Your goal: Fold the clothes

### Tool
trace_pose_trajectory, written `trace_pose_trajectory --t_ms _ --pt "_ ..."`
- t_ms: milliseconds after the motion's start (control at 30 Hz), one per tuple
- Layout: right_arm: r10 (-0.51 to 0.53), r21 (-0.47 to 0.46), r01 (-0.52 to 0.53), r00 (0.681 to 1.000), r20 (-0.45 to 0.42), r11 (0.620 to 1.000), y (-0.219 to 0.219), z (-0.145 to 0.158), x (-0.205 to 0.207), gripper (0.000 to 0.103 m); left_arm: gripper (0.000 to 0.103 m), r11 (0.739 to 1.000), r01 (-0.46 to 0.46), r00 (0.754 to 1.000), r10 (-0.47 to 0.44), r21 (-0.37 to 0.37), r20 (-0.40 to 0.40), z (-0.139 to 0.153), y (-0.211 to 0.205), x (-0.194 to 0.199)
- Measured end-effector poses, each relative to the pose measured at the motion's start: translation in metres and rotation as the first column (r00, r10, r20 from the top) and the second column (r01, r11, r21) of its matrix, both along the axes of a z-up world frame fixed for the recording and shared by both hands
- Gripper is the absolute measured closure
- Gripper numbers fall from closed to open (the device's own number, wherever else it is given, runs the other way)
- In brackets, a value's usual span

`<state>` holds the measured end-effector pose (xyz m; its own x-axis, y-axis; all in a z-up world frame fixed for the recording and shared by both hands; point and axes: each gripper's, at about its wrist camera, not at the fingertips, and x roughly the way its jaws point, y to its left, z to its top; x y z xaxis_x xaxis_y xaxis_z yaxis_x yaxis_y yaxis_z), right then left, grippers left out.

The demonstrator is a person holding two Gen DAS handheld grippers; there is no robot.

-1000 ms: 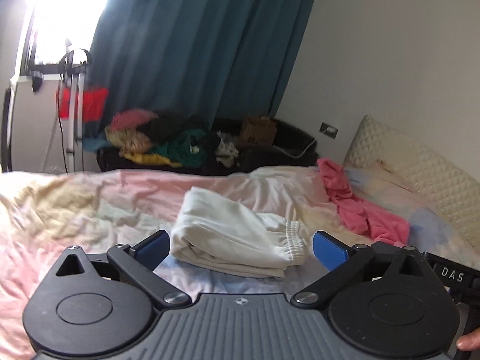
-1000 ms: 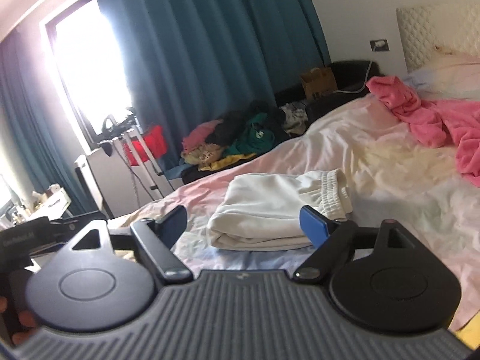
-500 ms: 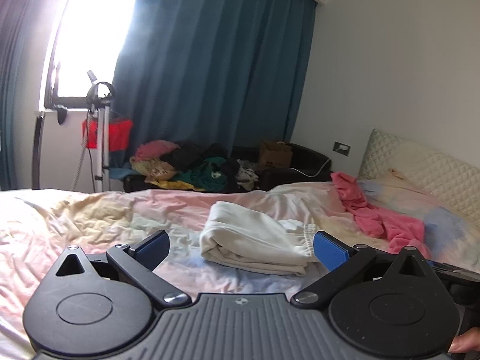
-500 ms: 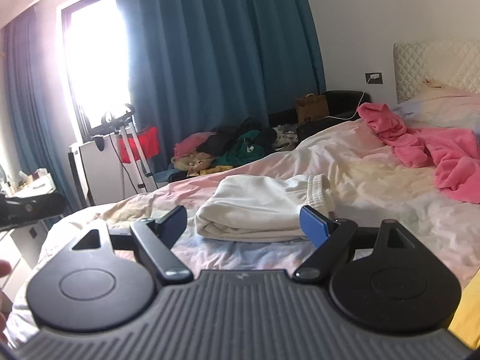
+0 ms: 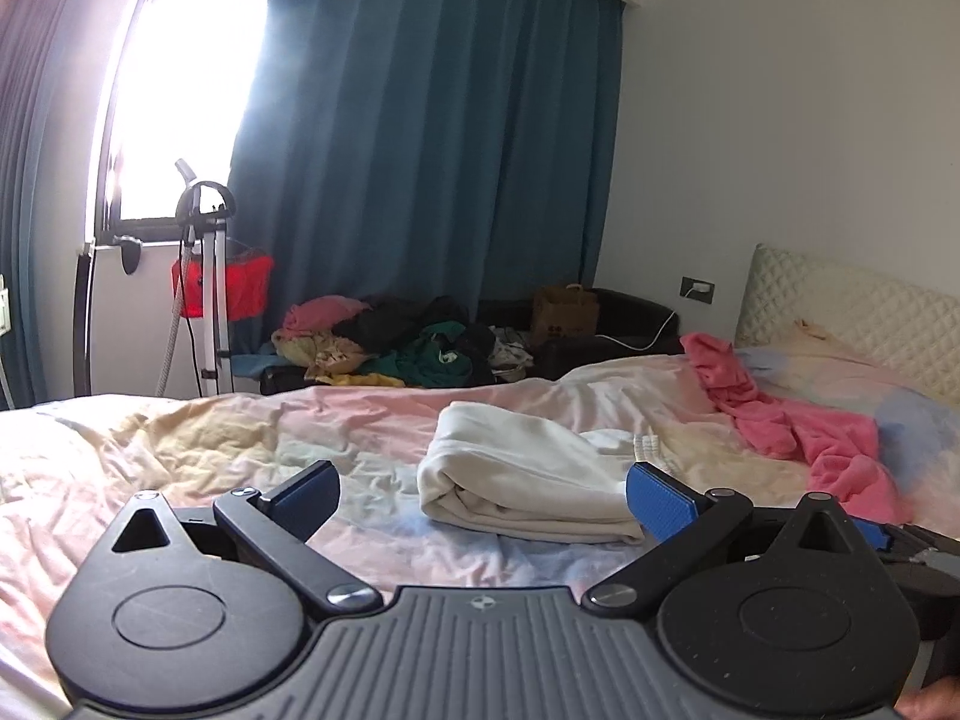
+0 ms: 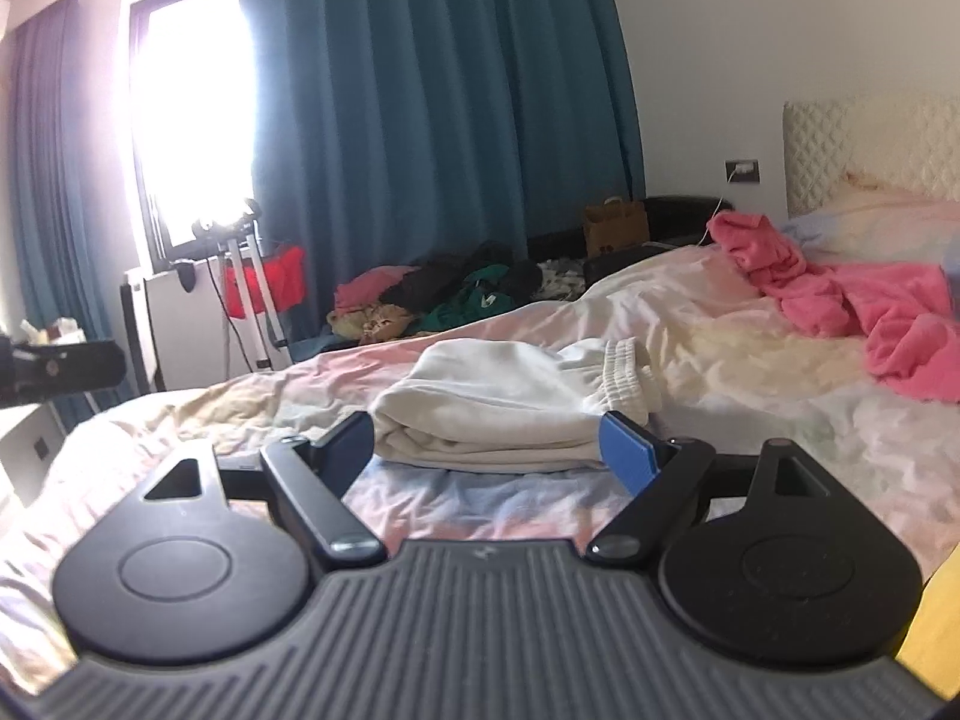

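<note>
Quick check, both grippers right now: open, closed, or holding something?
Left gripper: open, holding nothing; the folded white garment lies ahead on the bed.
Right gripper: open, holding nothing; same garment just beyond its fingertips.

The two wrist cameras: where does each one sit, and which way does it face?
Left wrist: on the left gripper, low over the bed, facing the folded white garment and curtain; open jaws and a fingertip at the corner show.
Right wrist: on the right gripper, low, facing the same garment; its jaws are open.
Shared: garment, pink cloth, clothes pile, curtain.
</note>
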<state>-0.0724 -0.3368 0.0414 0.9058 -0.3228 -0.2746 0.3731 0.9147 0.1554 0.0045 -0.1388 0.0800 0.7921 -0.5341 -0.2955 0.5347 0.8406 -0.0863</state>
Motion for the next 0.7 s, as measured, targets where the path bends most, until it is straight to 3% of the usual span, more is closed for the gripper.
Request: trace_pose_trajectory --t_ms 100,367,700 --pt "-0.017 -0.011 0.017 1.000 0.000 1.000 0.001 -0.007 0.004 0.019 0.002 1.000 -0.001 1.000 0.001 -0.019 -0.013 -0.012 -0.002 0.007" --pt "-0.037 -0.057 0.039 0.999 0.024 0.998 0.007 -0.022 0.010 0.019 0.003 1.000 -0.010 1.000 0.011 0.020 -0.029 -0.035 -0.010 0.019" --pt "-0.034 -0.030 0.034 0.999 -0.001 0.999 0.000 -0.026 0.020 0.019 0.003 0.999 -0.021 0.999 0.023 0.044 -0.041 -0.049 -0.014 0.023"
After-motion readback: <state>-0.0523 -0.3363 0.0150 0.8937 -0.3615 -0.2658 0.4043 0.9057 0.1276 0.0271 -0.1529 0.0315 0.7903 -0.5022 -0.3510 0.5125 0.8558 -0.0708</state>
